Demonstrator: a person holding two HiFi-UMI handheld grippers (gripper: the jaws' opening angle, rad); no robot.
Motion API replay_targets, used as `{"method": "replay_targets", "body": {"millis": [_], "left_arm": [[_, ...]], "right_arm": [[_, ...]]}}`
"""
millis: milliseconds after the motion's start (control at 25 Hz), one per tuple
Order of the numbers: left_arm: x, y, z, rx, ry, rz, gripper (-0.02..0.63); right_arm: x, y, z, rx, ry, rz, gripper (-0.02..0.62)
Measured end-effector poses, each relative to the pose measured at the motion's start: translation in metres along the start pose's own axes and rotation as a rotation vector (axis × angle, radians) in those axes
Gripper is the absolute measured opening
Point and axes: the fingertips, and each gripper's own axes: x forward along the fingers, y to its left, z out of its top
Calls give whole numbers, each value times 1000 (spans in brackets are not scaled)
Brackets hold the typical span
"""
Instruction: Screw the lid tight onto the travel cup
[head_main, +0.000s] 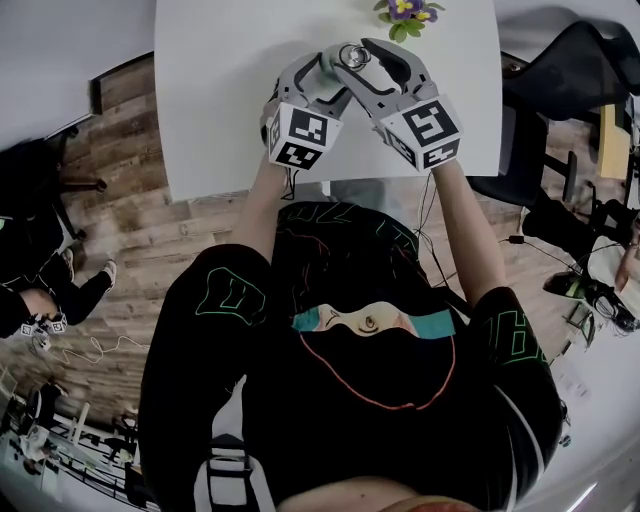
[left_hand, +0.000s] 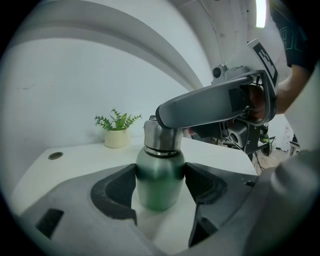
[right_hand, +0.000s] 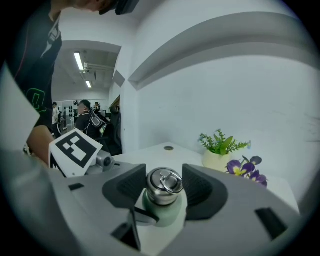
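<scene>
The left gripper (left_hand: 160, 186) is clamped on the body of the green metal travel cup (left_hand: 159, 172), which stands upright on the white table (head_main: 230, 100). The right gripper (right_hand: 161, 189) pinches its round steel ring-topped lid (right_hand: 163, 181) — the tightening step, I judge. The next move calls for a firm clockwise twist — cup held steady.

Count:
- 1 travel cup (left_hand: 159, 186)
- 1 lid (right_hand: 156, 194), with 1 ring (right_hand: 170, 180) on top
- 2 claws: left claw (left_hand: 161, 190), right claw (right_hand: 164, 189)
- 1 surface (head_main: 220, 90)
- 1 potted plant (right_hand: 220, 150)
- 1 purple flower bunch (right_hand: 246, 170)
- 1 round grommet (left_hand: 55, 156), frame left
- 1 black chair (head_main: 570, 70), upper right
</scene>
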Motion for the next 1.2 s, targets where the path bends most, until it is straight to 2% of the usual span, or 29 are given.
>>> {"method": "replay_targets", "body": {"millis": [400,600,920,1080,1200], "left_arm": [[1,0,-1,-4,-4,0,319],[2,0,-2,-4,-3,-4,319],[0,0,-2,-6,8,-7,319],[-2,-1,-2,-7,9,-6,319],[-1,-2,-2,-7,14,-6,319]], "right_arm": [[-3,3,-2,-22,4,17,209],[-5,2,-1,-50,-6,53,218],[-14,3,3,-46,-33,202,237],[-15,8,4,-86,-18,319,236],[-13,4,4,-114,-2,367,238]]}}
